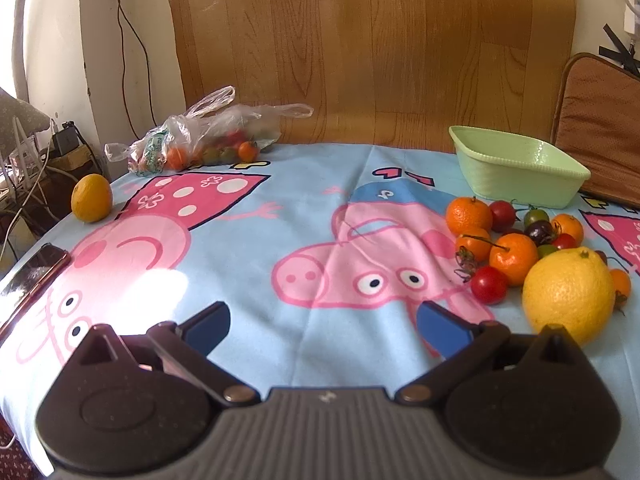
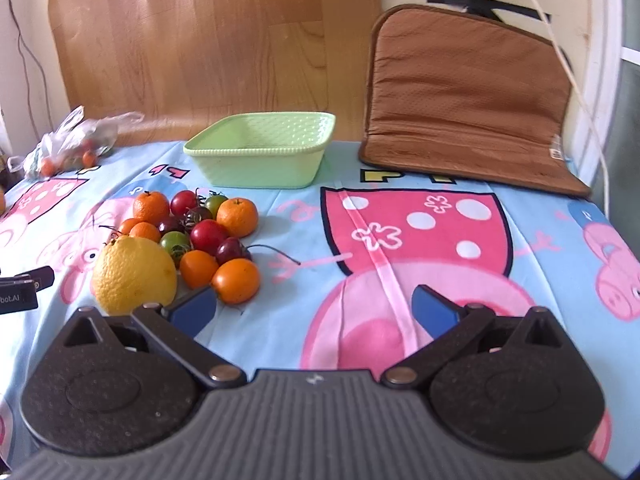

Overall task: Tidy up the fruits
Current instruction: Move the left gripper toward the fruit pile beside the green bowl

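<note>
Both grippers spread wide, holding nothing: left gripper [image 1: 322,320], right gripper [image 2: 314,304]. Fruit pile [image 2: 192,236] lies on the table just before the empty green basket [image 2: 262,152]. Big yellow citrus [image 2: 134,276] looks heavy and firm, grip across its middle; cherry tomatoes [image 2: 208,236] look soft and roll-prone, pinch lightly.

Fruit pile [image 2: 192,240] fronts basket [image 2: 260,152]; right cloth [image 2: 400,240] bare.

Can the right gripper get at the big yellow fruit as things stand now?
Probably yes. The right gripper is open and empty, and the big yellow fruit lies just ahead to its left at the pile's near edge, with nothing in front of it.
</note>
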Demonstrator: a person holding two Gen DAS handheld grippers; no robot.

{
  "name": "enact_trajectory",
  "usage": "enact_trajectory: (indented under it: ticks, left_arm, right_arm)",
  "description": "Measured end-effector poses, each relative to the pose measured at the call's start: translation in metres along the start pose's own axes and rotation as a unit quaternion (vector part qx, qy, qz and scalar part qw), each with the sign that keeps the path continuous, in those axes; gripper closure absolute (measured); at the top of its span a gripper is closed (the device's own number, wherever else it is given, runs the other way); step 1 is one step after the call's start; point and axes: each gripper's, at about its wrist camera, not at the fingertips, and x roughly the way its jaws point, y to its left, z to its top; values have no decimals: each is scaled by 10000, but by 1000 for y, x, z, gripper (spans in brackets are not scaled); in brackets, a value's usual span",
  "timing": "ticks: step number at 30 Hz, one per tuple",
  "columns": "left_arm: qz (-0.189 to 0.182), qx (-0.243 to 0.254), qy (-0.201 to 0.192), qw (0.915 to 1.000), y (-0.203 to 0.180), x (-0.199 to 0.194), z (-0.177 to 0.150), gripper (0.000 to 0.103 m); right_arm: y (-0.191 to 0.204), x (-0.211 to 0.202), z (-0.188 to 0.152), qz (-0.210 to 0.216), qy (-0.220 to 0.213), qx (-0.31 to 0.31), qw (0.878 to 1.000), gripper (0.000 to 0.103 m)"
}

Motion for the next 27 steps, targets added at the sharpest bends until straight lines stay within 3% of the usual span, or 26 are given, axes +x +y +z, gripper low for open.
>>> enact_trajectory:
  ticks: [4, 11, 19, 24, 27]
  left_arm:
    - [4, -17, 181, 9998, 4, 10, -7, 0]
    - [-165, -39, 157, 9997, 7, 16, -11, 0]
    - [-552, 145, 199, 9982, 16, 20, -9, 0]
    - [-595, 213, 289, 9976, 16, 22, -4, 0]
    - [-650, 268, 387, 9968, 14, 18, 3, 0]
  right_arm:
    - [-16, 16, 7, 258, 519, 39, 9983, 0]
    - [-31, 38, -4, 163, 1049, -389, 9936, 0]
    - [-50, 38, -8, 713, 737, -874, 9909, 0]
    - [-48, 42, -3, 689, 842, -881, 9902, 0]
    - [-51, 39, -3, 549, 691, -716, 9935, 0]
